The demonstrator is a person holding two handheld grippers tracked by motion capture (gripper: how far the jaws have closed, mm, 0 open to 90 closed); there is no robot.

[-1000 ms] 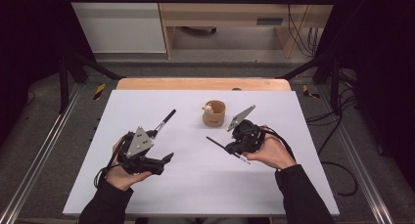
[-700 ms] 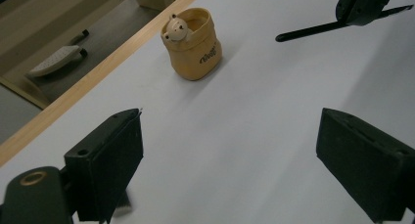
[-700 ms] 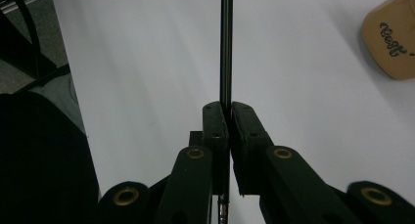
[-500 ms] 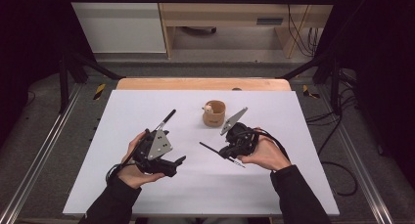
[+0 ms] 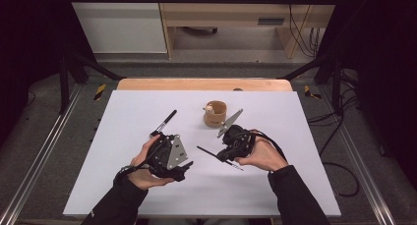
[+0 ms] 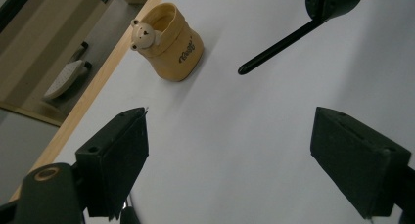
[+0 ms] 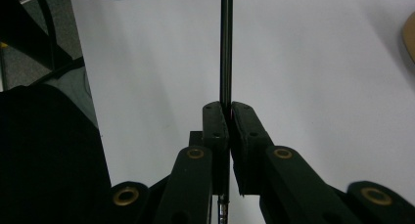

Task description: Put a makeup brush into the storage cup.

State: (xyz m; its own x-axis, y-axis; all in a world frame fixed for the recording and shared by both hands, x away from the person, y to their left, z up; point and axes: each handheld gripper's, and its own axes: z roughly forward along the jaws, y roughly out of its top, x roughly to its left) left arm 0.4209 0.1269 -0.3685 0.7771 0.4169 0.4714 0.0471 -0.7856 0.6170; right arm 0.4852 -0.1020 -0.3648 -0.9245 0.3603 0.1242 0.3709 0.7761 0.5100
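Hands first: the right gripper (image 5: 230,155) pinches a thin black pen (image 7: 225,48) tight, while the left gripper (image 6: 230,150), jaws wide and just narrowing on nothing, approaches. Beyond stands the bear cup (image 5: 215,114); the pen probably goes there next.

White table (image 5: 295,185), black marker (image 5: 164,123) and tan bear cup (image 5: 215,114) on it
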